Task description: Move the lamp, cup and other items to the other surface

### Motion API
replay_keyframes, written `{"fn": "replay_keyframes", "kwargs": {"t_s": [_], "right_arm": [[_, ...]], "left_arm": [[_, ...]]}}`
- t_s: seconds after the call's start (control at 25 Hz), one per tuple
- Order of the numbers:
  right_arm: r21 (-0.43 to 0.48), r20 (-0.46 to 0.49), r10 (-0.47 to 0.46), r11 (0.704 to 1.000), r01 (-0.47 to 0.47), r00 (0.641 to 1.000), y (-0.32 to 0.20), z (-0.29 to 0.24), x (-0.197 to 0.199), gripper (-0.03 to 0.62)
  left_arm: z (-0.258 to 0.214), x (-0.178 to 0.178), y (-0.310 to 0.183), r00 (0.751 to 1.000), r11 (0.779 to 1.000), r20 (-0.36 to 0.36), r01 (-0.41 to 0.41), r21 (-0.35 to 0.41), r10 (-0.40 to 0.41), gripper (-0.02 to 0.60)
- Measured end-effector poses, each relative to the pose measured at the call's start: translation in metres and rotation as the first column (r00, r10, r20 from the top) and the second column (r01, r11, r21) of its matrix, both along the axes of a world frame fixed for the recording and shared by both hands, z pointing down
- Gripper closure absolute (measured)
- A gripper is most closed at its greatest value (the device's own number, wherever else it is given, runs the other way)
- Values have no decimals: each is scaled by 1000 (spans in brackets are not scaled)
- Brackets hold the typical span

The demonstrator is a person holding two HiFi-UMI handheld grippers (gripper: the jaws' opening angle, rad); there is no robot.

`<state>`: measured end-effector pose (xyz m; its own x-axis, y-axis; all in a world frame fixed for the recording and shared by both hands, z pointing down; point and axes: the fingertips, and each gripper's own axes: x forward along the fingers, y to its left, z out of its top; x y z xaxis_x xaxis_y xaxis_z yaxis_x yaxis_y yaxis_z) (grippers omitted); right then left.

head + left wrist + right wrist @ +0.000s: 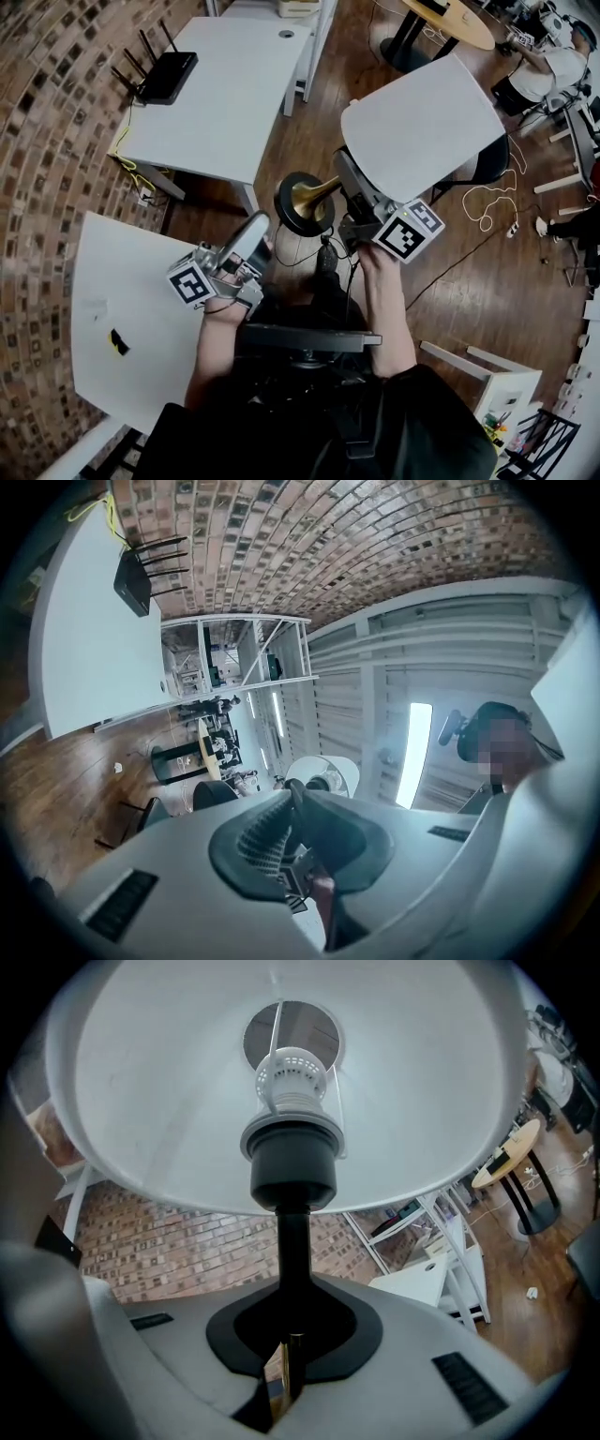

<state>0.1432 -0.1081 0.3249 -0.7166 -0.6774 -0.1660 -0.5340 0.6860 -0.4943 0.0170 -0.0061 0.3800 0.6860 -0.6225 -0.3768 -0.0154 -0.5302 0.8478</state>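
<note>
The lamp is held up off any surface. Its white shade (pixel 420 127) is at the centre right of the head view, and its brass stem runs to a round black base (pixel 302 204). My right gripper (pixel 349 202) is shut on the stem. In the right gripper view the shade (pixel 187 1082) fills the top, with the socket and black neck (pixel 292 1171) rising from the jaws of my right gripper (pixel 292 1335). My left gripper (pixel 248 236) sits just left of the base. In its own view the left gripper (pixel 291 803) has its pads together and nothing clearly between them. No cup is in view.
A white table (pixel 122 291) at the lower left carries a small black item (pixel 118 342). A second white table (pixel 234 103) farther off holds a black router (pixel 169 77). A dark chair (pixel 483 164) stands under the shade, cables (pixel 487 202) lie on the wood floor, and a person (pixel 553 66) sits at top right.
</note>
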Motion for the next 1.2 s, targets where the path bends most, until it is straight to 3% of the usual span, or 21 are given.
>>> {"fn": "replay_keyframes", "kwargs": {"t_s": [0.36,0.64,1.0,1.2], "right_arm": [[-21,70,-122,992,123,990,-97,8,43,563],[-15,86,-178,984,180,980,-163,5,105,563],[-15,115,-236,971,239,965,-200,6,156,563],[-1,131,-251,967,253,959,-209,3,158,563]], "left_arm": [[-2,55,-89,994,995,32,103,-16,-102,537],[-2,119,-148,984,985,51,169,-27,-168,537],[-8,174,-181,970,973,84,232,-21,-229,536],[-8,178,-192,967,971,98,240,-25,-236,536]]}}
